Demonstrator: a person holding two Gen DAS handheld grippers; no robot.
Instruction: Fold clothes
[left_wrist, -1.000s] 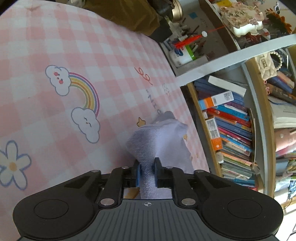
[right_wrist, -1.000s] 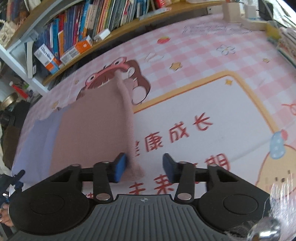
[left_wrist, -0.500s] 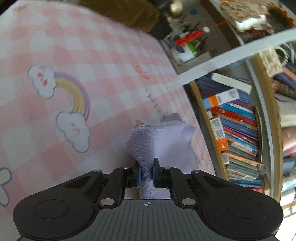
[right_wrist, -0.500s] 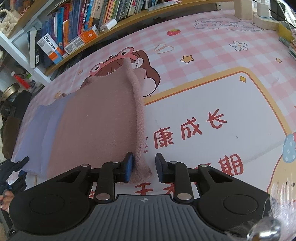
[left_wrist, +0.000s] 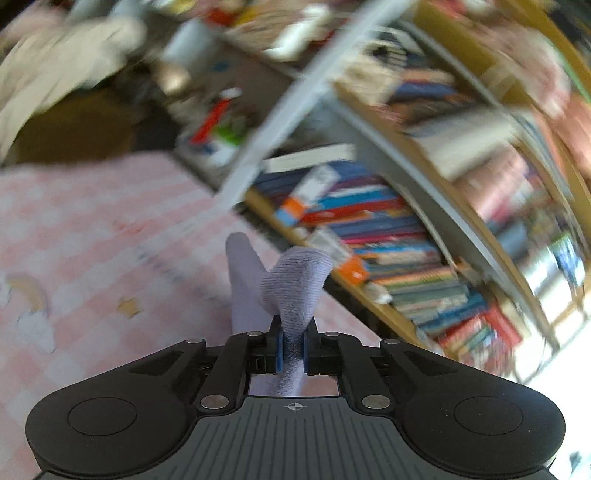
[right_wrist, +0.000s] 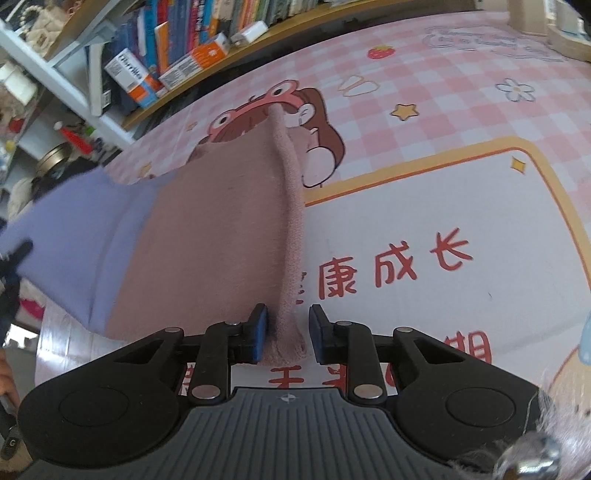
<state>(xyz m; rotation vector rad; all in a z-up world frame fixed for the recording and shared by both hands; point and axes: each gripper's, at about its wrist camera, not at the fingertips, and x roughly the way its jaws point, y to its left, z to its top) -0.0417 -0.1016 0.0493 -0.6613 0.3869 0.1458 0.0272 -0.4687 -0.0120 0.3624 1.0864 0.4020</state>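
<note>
A knit cloth, lavender at one end (right_wrist: 74, 225) and dusty pink at the other (right_wrist: 218, 229), lies across the pink checked mat (right_wrist: 443, 96). My left gripper (left_wrist: 292, 349) is shut on the lavender end (left_wrist: 295, 288) and holds it raised above the mat (left_wrist: 74, 229). My right gripper (right_wrist: 285, 328) straddles the raised pink edge (right_wrist: 291, 236); the jaws stand partly open with gaps beside the fabric. The left wrist view is motion-blurred.
A bookshelf packed with books (left_wrist: 388, 236) runs along the mat's far side and shows in the right wrist view too (right_wrist: 177, 55). A brown seat with a cream garment (left_wrist: 55, 92) sits beyond the mat. The mat carries a cartoon print and red characters (right_wrist: 391, 266).
My left gripper has lifted and swung with the lavender end, so the bookshelf fills its view. My right gripper closed in around the pink edge, and the lavender end has risen on its left.
</note>
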